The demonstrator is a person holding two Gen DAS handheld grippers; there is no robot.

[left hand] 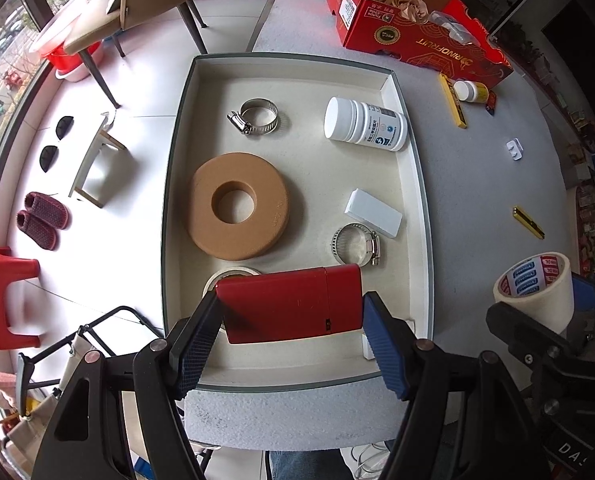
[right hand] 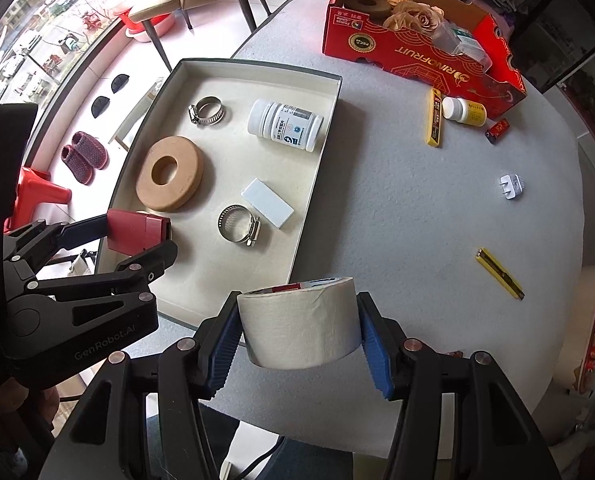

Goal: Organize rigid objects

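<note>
My left gripper is shut on a flat red box and holds it over the near end of the shallow white tray; both show in the right wrist view too, the left gripper and the red box. My right gripper is shut on a roll of masking tape, above the table beside the tray's near right corner. The tray holds a tan foam ring, a white bottle, two hose clamps, a white block and a tape roll, partly hidden under the red box.
A red cardboard box with dried roses stands at the back of the grey table. Loose on the table are two yellow utility knives, a small yellow bottle, a white plug and a small red object.
</note>
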